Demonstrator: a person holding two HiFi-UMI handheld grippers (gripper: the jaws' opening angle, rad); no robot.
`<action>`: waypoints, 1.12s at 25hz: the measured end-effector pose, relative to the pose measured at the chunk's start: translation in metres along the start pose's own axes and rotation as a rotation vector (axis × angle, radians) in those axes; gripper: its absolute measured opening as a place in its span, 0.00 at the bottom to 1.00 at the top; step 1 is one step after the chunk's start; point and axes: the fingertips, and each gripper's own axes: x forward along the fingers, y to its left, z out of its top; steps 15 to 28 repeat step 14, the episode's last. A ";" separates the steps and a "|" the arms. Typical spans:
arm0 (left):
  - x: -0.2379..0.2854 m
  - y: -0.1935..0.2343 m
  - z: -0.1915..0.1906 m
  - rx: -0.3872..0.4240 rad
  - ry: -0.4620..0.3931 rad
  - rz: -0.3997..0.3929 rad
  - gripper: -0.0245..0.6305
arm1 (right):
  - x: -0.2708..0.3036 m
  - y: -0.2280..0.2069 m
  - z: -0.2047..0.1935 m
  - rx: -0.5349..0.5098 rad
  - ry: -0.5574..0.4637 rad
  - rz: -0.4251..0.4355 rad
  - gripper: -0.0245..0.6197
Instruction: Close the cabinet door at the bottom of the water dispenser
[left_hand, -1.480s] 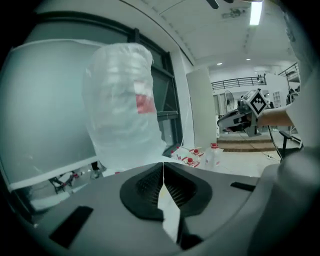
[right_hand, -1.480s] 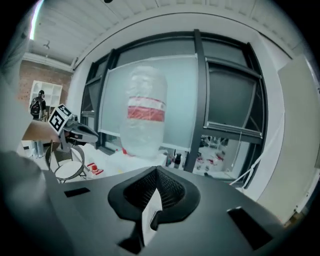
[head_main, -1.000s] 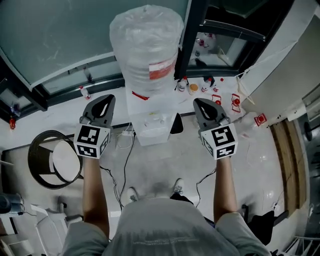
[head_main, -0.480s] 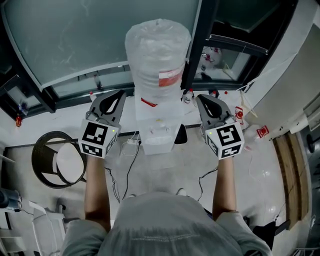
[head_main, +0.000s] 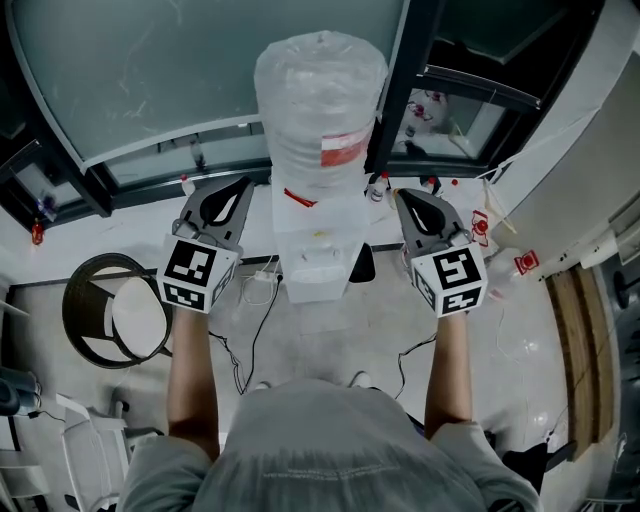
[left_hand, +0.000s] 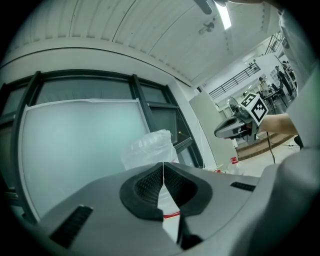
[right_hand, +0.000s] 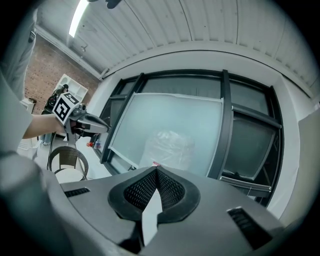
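Observation:
The white water dispenser (head_main: 318, 250) stands in front of me with a plastic-wrapped bottle (head_main: 320, 90) on top. From above its lower cabinet front is hidden; a dark shape (head_main: 361, 265) juts out at its right side, and I cannot tell whether that is the door. My left gripper (head_main: 234, 192) hangs left of the dispenser and my right gripper (head_main: 414, 204) right of it, both level and touching nothing. In the left gripper view the pads (left_hand: 150, 184) meet with nothing between them, the bottle (left_hand: 149, 147) beyond. The right gripper (right_hand: 156, 181) is likewise shut and empty.
A round wicker seat (head_main: 110, 318) stands at the left on the floor. Cables (head_main: 250, 330) trail from the dispenser's foot. Small bottles and red-white items (head_main: 478, 222) lie along the window frame at the right. Wooden boards (head_main: 580, 330) lie at the far right.
Both grippers have risen and moved closer to the dispenser's sides, mostly in the first half second. Their jaws stayed shut.

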 end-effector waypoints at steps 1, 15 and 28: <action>0.000 0.000 -0.002 -0.001 0.005 0.001 0.07 | 0.000 0.001 -0.002 0.001 0.004 0.003 0.08; -0.001 -0.003 -0.022 -0.022 0.048 -0.014 0.07 | 0.003 0.004 -0.017 0.010 0.030 0.010 0.08; -0.001 -0.003 -0.022 -0.022 0.048 -0.014 0.07 | 0.003 0.004 -0.017 0.010 0.030 0.010 0.08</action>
